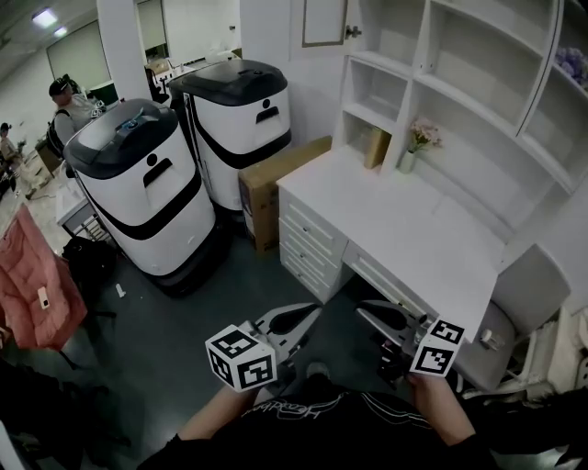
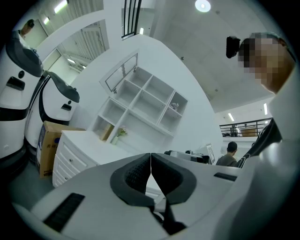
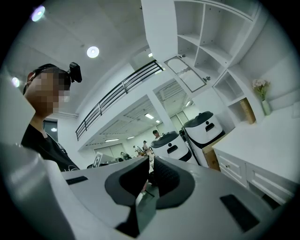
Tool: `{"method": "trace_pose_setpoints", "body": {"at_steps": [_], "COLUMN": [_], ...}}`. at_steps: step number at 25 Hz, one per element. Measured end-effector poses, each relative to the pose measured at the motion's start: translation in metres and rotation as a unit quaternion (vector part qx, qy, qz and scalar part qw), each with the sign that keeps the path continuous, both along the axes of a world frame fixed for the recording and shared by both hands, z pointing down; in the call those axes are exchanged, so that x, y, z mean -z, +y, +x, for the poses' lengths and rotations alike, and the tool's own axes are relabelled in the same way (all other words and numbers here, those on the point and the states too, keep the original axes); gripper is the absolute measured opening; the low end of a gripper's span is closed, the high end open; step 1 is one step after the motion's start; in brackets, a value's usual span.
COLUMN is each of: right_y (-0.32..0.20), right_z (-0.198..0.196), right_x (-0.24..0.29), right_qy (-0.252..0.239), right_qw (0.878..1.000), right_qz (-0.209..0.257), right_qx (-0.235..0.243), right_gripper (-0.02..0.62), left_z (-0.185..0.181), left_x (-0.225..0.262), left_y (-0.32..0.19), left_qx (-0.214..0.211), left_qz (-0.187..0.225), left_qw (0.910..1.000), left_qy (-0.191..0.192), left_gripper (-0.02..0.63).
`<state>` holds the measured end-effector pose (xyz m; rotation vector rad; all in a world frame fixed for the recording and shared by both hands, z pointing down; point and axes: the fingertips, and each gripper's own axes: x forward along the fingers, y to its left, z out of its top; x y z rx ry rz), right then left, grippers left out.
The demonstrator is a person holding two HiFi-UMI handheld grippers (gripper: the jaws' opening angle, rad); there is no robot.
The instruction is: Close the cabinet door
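the white shelf unit (image 1: pixel 424 55) stands along the back edge of the white tabletop (image 1: pixel 413 239). at the unit's top left corner, above the tabletop's far left corner, the cabinet door (image 1: pixel 323 23) hangs swung out, open. it looks like a light, stiff framed panel that should turn easily on its hinges, so a push on the frame beside its small knob (image 1: pixel 352 32), away from the hinge side, likely needs no grasp. both tools are low, off the tabletop's near edge, well apart from the door. the left gripper (image 1: pixel 308 314) has its fingers (image 2: pixel 133 173) pressed together on nothing. the right gripper (image 1: pixel 369 310) has its fingers (image 3: pixel 166 176) closed too, empty.
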<state>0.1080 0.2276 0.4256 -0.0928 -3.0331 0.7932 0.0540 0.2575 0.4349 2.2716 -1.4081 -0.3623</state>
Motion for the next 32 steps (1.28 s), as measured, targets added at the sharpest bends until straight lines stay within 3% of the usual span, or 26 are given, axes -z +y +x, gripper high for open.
{"method": "trace_pose_setpoints", "body": {"at_steps": [8, 15, 20, 26, 32], "right_y": [-0.075, -0.190, -0.264, -0.317, -0.367], "right_z": [-0.039, -0.103, -0.147, -0.200, -0.241], "right_x": [0.005, 0.023, 0.043, 0.032, 0.051], "right_qy": [-0.019, -0.044, -0.065, -0.058, -0.067], "right_qw": [1.000, 0.999, 0.998, 0.998, 0.998], "right_qz": [0.003, 0.003, 0.011, -0.001, 0.012], "right_qx": [-0.013, -0.010, 0.004, 0.009, -0.015], "right_gripper": [0.057, 0.057, 0.057, 0.057, 0.057], "left_z": [-0.050, -0.112, -0.161, -0.227, -0.280], "left_x": [0.008, 0.022, 0.038, 0.034, 0.061], "left_y": [-0.068, -0.178, -0.245, -0.288, -0.345], "left_qx": [0.006, 0.010, 0.028, 0.053, 0.042], "left_qz": [0.009, 0.004, 0.016, 0.007, 0.037], "left_qw": [0.9998, 0.9992, 0.9967, 0.9976, 0.9968], "left_qy": [-0.017, -0.039, -0.075, -0.043, -0.056], "left_gripper": [0.021, 0.022, 0.023, 0.023, 0.023]}}
